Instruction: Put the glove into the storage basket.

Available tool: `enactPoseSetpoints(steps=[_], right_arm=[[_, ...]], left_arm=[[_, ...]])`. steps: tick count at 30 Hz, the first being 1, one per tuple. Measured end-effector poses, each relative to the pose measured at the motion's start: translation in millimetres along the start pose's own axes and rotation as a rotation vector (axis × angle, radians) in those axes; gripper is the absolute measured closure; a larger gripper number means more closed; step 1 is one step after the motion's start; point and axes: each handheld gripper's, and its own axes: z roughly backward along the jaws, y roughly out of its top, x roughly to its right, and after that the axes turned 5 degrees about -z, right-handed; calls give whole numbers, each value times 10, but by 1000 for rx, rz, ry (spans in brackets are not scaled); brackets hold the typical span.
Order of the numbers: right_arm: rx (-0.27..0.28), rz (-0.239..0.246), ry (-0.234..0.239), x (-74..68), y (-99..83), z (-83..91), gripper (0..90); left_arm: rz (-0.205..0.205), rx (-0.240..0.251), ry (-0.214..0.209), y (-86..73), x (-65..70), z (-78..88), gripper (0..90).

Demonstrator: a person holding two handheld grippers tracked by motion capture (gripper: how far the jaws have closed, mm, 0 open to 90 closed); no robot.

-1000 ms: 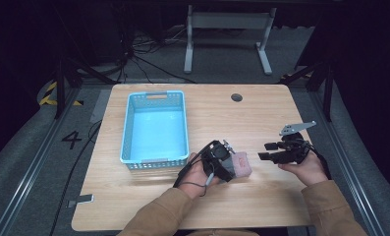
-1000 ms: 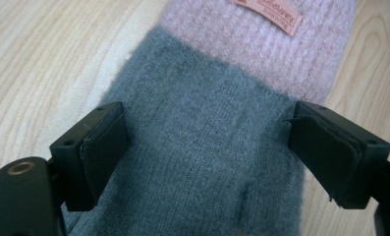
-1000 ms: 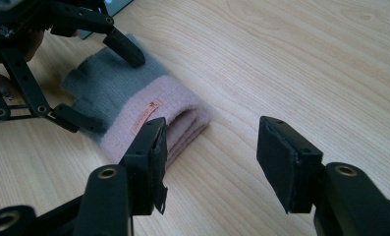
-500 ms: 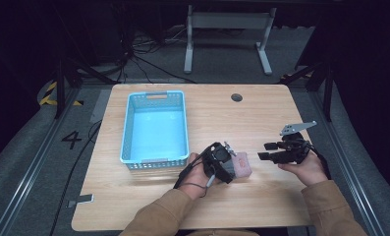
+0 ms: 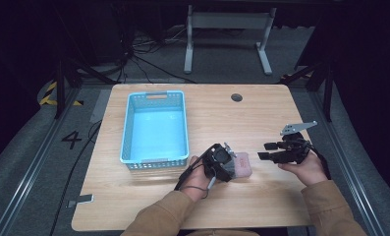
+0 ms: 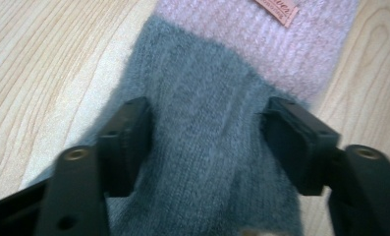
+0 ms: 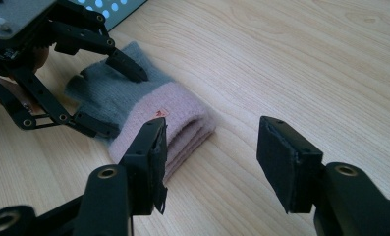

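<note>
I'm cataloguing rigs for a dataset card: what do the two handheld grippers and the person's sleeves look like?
Both grippers, the left gripper and the right gripper, are black linkage frames with flat rectangular padded jaws and brass-coloured pivot pins. The right carries a grey three-cornered plate; a black cable trails from the left. The sleeves are tan.

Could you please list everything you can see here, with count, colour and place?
table: one, light wood, fills the middle of the high view
basket: one, light blue, left half of the table
knitted item: one, grey with a pink band and small tag, folded flat right of the basket
cable hole: one, dark, far edge of the table
left tool: one, black, jaws astride the knit's grey part
right tool: one, black, jaws apart, just right of the knit
</note>
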Motion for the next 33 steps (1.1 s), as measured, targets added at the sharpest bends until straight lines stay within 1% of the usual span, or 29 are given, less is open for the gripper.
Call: enactPoseSetpoints(steps=[1, 2, 3, 5, 7, 10, 12, 15, 16, 18, 19, 20, 25, 26, 27, 28, 29, 32, 33], right_arm=[[2, 1, 0, 2, 0, 2, 461], [2, 1, 0, 2, 0, 2, 461], [5, 2, 0, 8, 2, 10, 463], [10, -2, 3, 18, 5, 16, 465], [12, -2, 2, 29, 10, 23, 466], [14, -5, 3, 36, 15, 27, 468], [23, -5, 4, 51, 29, 48, 468], [36, -5, 3, 68, 50, 87, 469], [36, -5, 3, 68, 50, 87, 469], [45, -7, -1, 82, 67, 110, 469], [52, -7, 1, 95, 84, 125, 469], [57, -6, 3, 103, 96, 130, 469], [68, -5, 6, 135, 143, 134, 469], [68, -5, 6, 135, 143, 134, 469], [71, -6, 10, 144, 167, 128, 469], [71, -6, 10, 144, 167, 128, 469], [71, -1, 12, 150, 178, 123, 469], [73, 1, 18, 165, 225, 96, 468], [76, 0, 14, 165, 235, 90, 468]], left_arm=[[-7, -2, 0, 2, 9, 9, 455], [-6, 3, 2, 0, 23, 10, 455], [-8, 6, 0, 0, 35, 16, 518], [-4, 8, -1, 1, 36, 26, 581], [4, 14, 1, 0, 32, 30, 619], [0, 13, 6, 4, 29, 38, 649], [-7, 14, 12, 11, 36, 59, 661], [-3, 11, -19, 31, 25, 116, 671], [-3, 11, -19, 31, 25, 116, 673], [-12, 7, -33, 40, 22, 152, 675], [-6, 4, -37, 42, 28, 169, 677], [-12, 16, -35, 51, 32, 237, 679], [-16, 57, -38, 85, 1, 456, 679], [-16, 57, -38, 85, 1, 456, 680], [-10, 67, -39, 98, -34, 540, 679], [-10, 67, -39, 98, -34, 540, 679], [-11, 76, -36, 99, -51, 576, 679], [-6, 84, -29, 95, -81, 677, 678], [-13, 90, -31, 92, -95, 706, 678]])
